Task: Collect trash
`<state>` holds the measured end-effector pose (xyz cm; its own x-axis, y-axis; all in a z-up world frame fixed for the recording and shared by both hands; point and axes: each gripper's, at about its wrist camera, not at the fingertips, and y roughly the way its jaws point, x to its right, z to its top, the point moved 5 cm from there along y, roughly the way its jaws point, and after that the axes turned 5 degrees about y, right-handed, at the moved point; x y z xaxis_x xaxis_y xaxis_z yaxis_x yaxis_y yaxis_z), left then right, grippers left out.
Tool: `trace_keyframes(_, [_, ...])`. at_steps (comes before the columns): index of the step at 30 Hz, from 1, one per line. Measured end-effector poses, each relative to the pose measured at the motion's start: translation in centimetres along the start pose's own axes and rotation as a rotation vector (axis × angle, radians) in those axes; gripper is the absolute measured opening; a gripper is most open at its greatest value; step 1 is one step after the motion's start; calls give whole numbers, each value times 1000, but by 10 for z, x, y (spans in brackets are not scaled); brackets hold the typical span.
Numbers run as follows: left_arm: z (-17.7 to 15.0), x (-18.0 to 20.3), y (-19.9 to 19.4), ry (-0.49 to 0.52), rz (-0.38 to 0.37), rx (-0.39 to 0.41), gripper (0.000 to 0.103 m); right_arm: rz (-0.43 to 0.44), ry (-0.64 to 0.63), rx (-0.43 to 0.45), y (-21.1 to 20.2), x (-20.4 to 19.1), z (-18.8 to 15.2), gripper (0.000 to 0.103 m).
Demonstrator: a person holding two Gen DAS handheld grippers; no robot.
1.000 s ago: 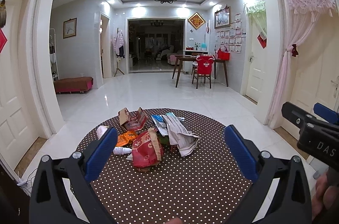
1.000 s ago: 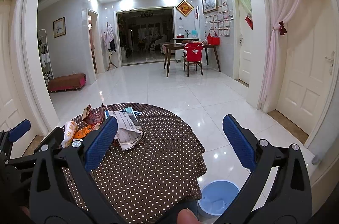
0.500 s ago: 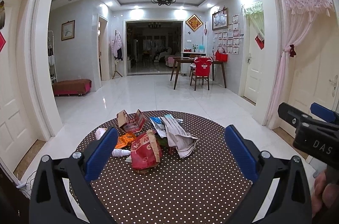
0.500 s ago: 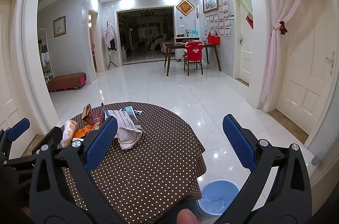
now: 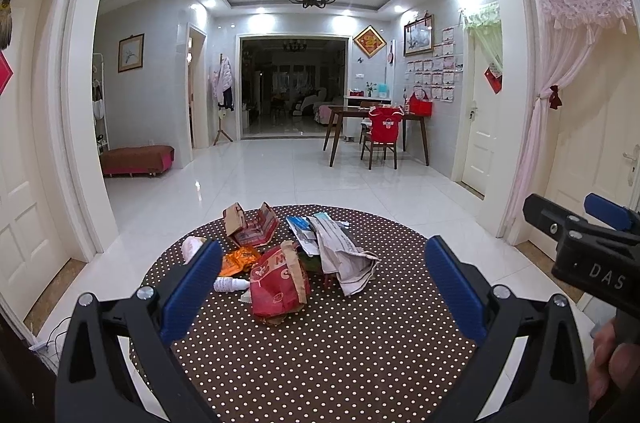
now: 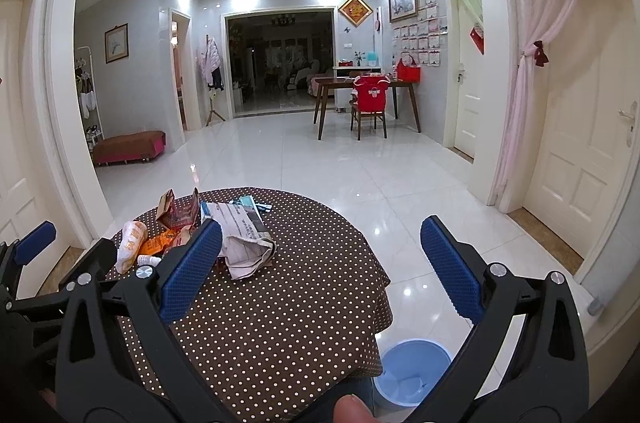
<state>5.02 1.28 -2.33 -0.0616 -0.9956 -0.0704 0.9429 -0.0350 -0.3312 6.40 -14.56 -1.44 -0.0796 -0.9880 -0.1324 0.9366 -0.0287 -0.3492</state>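
Observation:
A heap of trash lies on the round brown polka-dot table [image 5: 320,351]: a red paper bag [image 5: 278,287], a crumpled newspaper [image 5: 340,251], an orange wrapper [image 5: 238,257], a small white bottle [image 5: 230,284] and a torn brown-red carton [image 5: 252,225]. My left gripper [image 5: 322,287] hovers open above the near side of the table, nothing between its fingers. My right gripper [image 6: 320,263] is open too, over the table's right part, and shows at the right edge of the left wrist view. The newspaper [image 6: 244,239] and carton [image 6: 180,213] lie to its left. A light blue bin [image 6: 412,371] stands on the floor beside the table.
White glossy tile floor [image 5: 304,179] stretches beyond the table. A wooden dining table with a red-covered chair [image 5: 382,135] stands far back right. A low red bench [image 5: 136,159] sits at left. Doors and a pink curtain [image 6: 524,95] line the right wall.
The left wrist view has tilted slightly upward and drawn back a little; the trash heap sits a touch lower. The right gripper has barely moved. Both stay open.

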Motion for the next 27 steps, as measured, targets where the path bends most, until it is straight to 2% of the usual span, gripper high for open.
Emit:
trace_keyframes(11, [-27,-16,23,-1,31,-55,99,1,-14,-54,27,-3,-9,97])
trace_keyframes(21, [-75,-61,82,-47,104,-207,99,41,-59,-231,110,-24,-52,97])
trace_keyframes(27, [-82,-56,134,6,112,-287,99,36,-75,-322,150,-28,-75,97])
